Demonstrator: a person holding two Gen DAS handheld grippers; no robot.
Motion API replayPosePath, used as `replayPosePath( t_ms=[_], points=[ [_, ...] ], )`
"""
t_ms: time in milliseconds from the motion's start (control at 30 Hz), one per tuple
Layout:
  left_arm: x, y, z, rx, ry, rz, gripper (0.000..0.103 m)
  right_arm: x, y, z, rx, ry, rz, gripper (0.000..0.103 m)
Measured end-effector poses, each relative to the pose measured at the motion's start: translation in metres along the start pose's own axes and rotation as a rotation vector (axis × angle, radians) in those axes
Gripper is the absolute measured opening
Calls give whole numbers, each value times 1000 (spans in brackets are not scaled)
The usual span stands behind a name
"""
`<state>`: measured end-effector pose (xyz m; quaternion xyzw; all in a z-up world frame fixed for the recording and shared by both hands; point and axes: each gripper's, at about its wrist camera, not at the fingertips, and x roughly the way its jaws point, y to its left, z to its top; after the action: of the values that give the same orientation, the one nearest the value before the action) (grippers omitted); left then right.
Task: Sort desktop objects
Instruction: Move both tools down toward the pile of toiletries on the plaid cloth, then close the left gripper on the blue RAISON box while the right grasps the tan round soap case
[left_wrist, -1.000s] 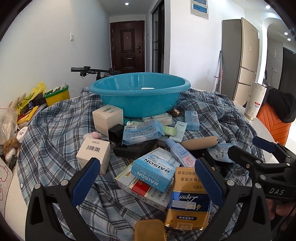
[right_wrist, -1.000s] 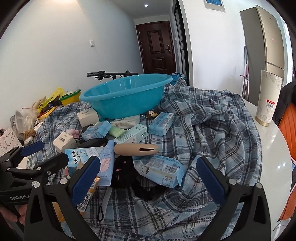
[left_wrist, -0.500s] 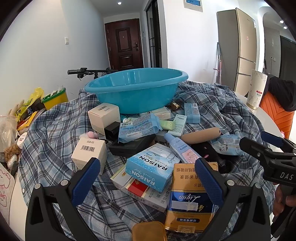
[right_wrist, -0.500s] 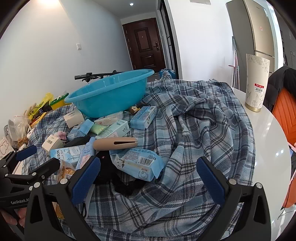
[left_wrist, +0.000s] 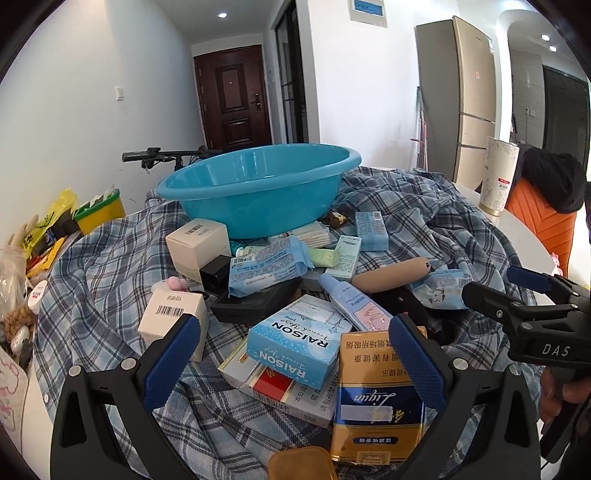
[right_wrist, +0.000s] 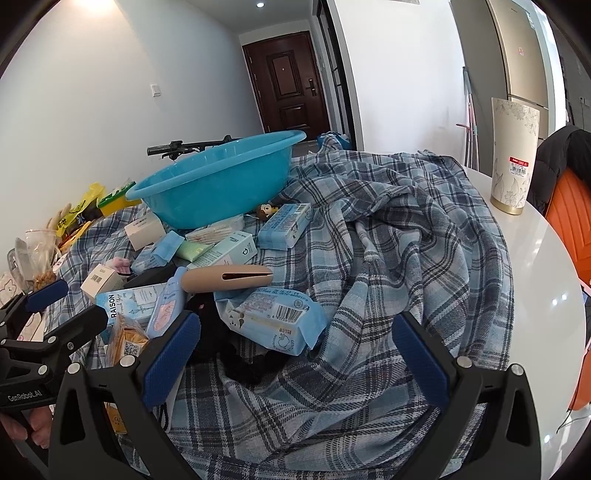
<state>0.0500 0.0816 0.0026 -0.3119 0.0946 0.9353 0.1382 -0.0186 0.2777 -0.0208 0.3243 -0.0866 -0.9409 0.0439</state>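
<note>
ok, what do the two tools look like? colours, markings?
Both alike: black plastic frames with silver screws and blue textured pads. Left tool reads "GenRobot.AI" on its side in the right view; right tool reads "DAS" in the left view. Bare fingers grip each handle; no cables visible.

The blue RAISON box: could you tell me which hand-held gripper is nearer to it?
Left. The left hand-held gripper is open right over the RAISON box; the right hand-held gripper sits farther right, over the plaid cloth.
</note>
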Motion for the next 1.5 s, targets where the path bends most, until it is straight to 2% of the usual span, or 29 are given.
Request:
replayPosePath(
  t_ms=[167,333,400,433,467,667,867,933,1000,1067,1300,1500],
  points=[
    [14,7,10,178,59,-160,103,-3,-3,0,-9,-1,-17,103],
    [20,25,12,179,117,-214,103,0,-14,-1,38,5,-29,103],
    [20,27,9,166,125,-221,92,4,-15,-1,48,17,-24,103],
    [22,27,8,166,138,-222,74,5,-14,-1,47,23,-22,103],
    [25,27,6,170,154,-225,69,5,-12,-1,43,27,-20,103],
    [32,14,5,221,160,-244,69,-1,4,-2,-27,10,-17,103],
    [46,10,-2,212,210,-273,69,2,2,-3,-11,19,-14,103],
    [52,11,-4,192,219,-263,69,3,-1,-3,-5,25,-16,103],
    [53,13,-2,156,205,-257,62,3,-2,-4,1,24,-16,103],
    [53,12,1,132,198,-243,61,2,-2,-4,3,23,-16,103],
    [42,-2,-3,73,145,-95,61,4,10,-5,-29,29,10,103],
    [20,7,-4,-15,64,-15,60,3,26,-6,-92,21,48,103]
  ],
)
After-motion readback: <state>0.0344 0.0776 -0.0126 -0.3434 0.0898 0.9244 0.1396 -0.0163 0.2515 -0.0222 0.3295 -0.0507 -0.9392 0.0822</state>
